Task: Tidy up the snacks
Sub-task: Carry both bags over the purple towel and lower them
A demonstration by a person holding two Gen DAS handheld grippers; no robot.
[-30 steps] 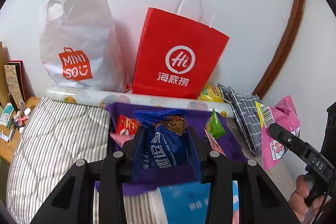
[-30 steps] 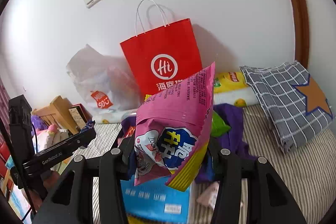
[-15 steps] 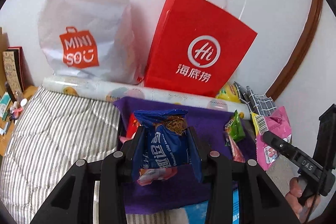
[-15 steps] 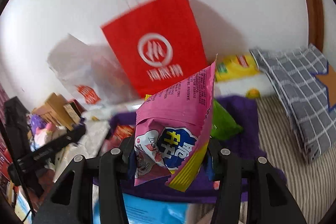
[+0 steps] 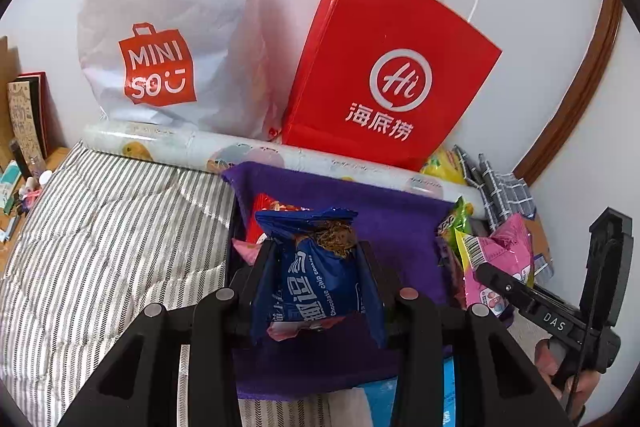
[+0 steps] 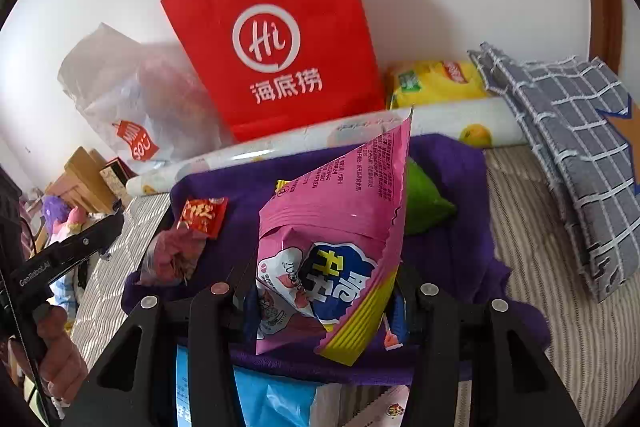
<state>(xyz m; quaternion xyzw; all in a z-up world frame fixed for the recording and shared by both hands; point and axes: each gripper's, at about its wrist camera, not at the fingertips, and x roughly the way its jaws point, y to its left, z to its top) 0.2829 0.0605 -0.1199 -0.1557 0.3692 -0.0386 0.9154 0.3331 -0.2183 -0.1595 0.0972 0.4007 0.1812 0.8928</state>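
My left gripper (image 5: pixel 318 267) is shut on a blue chocolate chip cookie packet (image 5: pixel 316 279), held above a purple cloth (image 5: pixel 360 199) on the bed. My right gripper (image 6: pixel 324 287) is shut on a pink snack bag (image 6: pixel 344 227); the bag also shows at the right of the left wrist view (image 5: pixel 500 259). A red paper bag (image 5: pixel 384 75) (image 6: pixel 276 39) and a white MINISO plastic bag (image 5: pixel 168 35) (image 6: pixel 132 107) stand against the wall behind the cloth. A small red packet (image 6: pixel 202 215), a pink wrapper (image 6: pixel 172 259) and a green packet (image 6: pixel 424 203) lie on the cloth.
A rolled printed mat (image 5: pixel 256 155) lies along the wall in front of the bags. A yellow snack bag (image 6: pixel 436 83) and a grey checked pillow (image 6: pixel 572 131) lie at the right. A blue package (image 6: pixel 272 395) lies at the near edge. A bedside shelf with small items (image 5: pixel 20 171) is at the left.
Both grippers have moved forward toward the two bags at the wall, each still holding its snack. The bags and the purple cloth now look larger and closer.
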